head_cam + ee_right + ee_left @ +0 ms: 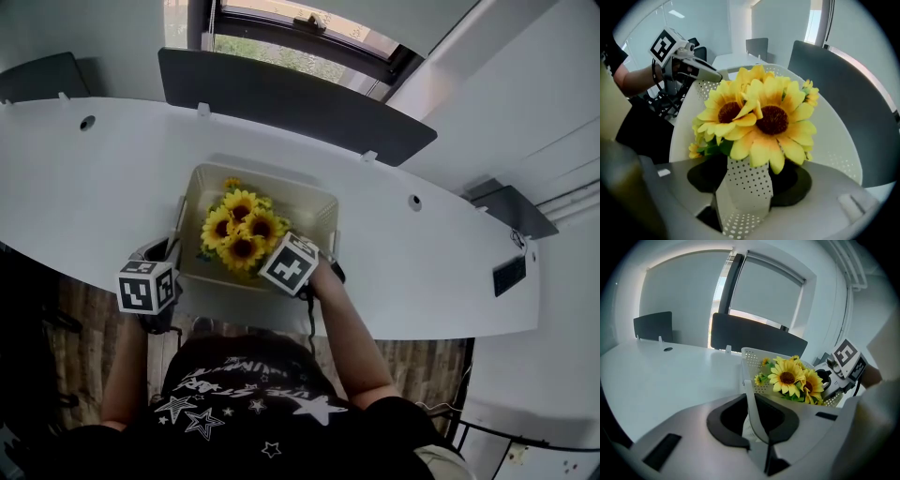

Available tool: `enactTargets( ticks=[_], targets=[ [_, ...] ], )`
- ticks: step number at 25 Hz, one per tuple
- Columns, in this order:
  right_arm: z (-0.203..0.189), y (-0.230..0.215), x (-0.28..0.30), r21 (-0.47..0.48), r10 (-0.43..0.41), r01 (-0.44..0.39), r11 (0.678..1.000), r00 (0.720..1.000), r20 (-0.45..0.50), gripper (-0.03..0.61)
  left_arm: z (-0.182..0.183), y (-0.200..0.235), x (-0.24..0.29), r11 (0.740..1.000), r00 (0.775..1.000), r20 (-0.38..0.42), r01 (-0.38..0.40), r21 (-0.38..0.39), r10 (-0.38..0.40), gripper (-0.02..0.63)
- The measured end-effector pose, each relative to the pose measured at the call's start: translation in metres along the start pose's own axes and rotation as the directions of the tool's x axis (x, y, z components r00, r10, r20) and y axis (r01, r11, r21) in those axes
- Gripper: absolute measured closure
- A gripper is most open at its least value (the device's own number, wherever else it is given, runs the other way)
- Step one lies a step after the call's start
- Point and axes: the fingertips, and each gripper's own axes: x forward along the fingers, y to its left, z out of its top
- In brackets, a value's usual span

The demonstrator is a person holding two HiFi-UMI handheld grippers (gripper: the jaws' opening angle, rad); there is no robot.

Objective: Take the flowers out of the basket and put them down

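A cream perforated basket (314, 208) stands near the front edge of the white table (94, 187), with a bunch of yellow sunflowers (241, 230) upright in it. My left gripper (172, 251) is at the basket's near left side. In the left gripper view the jaws (757, 427) pinch the thin basket wall (752, 362), with the sunflowers (787, 377) just beyond. My right gripper (289, 262) is at the near right side, its tips hidden under its marker cube. In the right gripper view its jaws (743, 197) stand apart around a fold of basket wall (834, 154), below the blooms (759, 117).
Dark divider panels (281, 94) line the table's far edge. Two cable holes (87, 122) (414, 202) are set in the tabletop. A person's torso and arms fill the space at the near edge. A window lies beyond the dividers.
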Motion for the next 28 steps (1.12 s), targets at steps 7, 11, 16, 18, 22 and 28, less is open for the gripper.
enactTargets(
  ticks=[7, 11, 16, 18, 22, 28],
  targets=[
    [-0.018, 0.004, 0.029, -0.025, 0.067, -0.07, 0.997, 0.992, -0.104, 0.273, -0.001, -0.001, 0.001, 1.0, 1.0, -0.004, 0.007, -0.001, -0.007, 0.566],
    [-0.006, 0.001, 0.04, -0.014, 0.057, -0.057, 0.998, 0.998, 0.007, 0.19, 0.0, -0.001, 0.001, 1.0, 1.0, -0.008, 0.009, 0.0, -0.009, 0.568],
    [0.002, -0.005, 0.057, -0.022, 0.028, -0.026, 0.999, 0.996, 0.089, 0.121, -0.001, -0.002, 0.002, 1.0, 1.0, -0.01, 0.009, -0.008, -0.009, 0.571],
    [0.012, -0.008, 0.061, -0.015, -0.004, 0.007, 1.0, 0.986, 0.167, 0.089, -0.001, -0.002, 0.002, 1.0, 1.0, -0.009, 0.006, -0.007, -0.006, 0.572],
    [0.032, -0.012, 0.063, -0.004, -0.069, 0.074, 0.997, 0.947, 0.313, 0.067, -0.002, -0.003, 0.002, 1.0, 1.0, -0.007, -0.001, -0.006, 0.001, 0.574],
    [0.056, -0.026, 0.067, 0.14, -0.124, 0.066, 0.988, 0.881, 0.456, 0.066, -0.002, -0.002, 0.002, 1.0, 1.0, -0.004, -0.014, -0.01, 0.014, 0.575]
  ],
)
